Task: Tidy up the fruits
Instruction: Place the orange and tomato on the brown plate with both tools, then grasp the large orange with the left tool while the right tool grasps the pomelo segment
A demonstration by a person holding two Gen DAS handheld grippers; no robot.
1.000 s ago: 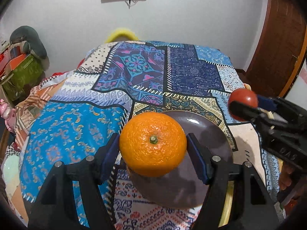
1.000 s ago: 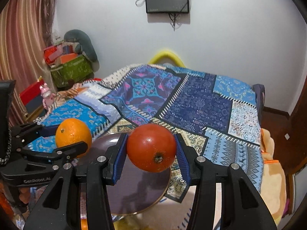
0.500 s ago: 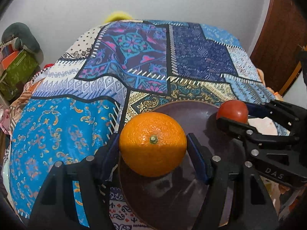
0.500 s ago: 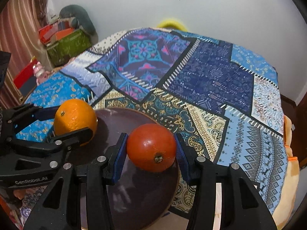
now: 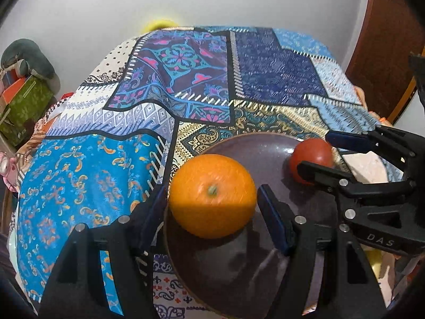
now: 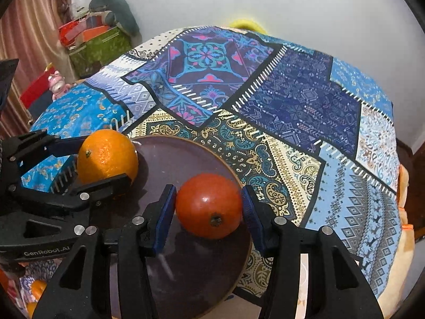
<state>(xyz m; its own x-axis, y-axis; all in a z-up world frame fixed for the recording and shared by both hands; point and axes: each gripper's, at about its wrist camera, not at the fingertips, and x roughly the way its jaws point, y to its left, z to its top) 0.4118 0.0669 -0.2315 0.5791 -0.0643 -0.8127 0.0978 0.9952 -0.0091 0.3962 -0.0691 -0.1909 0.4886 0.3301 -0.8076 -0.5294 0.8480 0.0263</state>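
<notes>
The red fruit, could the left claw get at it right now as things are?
Probably not. The left claw is full with the orange, and the right claw closes around the red fruit over the dark plate, covering its sides.

Orange (image 5: pixel 212 195) bright orange with a greenish stem dot; tomato (image 6: pixel 209 205) deep red-orange, dark stem scar. Plate (image 6: pixel 186 156) dull purple-brown, thin tan rim. Bedspread (image 5: pixel 265 61) patchwork – navy, turquoise with orange scrolls, cream-gold paisley, pink-teal florals. Both grippers black – blue pads (image 6: pixel 164 212). Wall (image 5: pixel 239 0) white, door (image 5: pixel 385 40) brown.
</notes>
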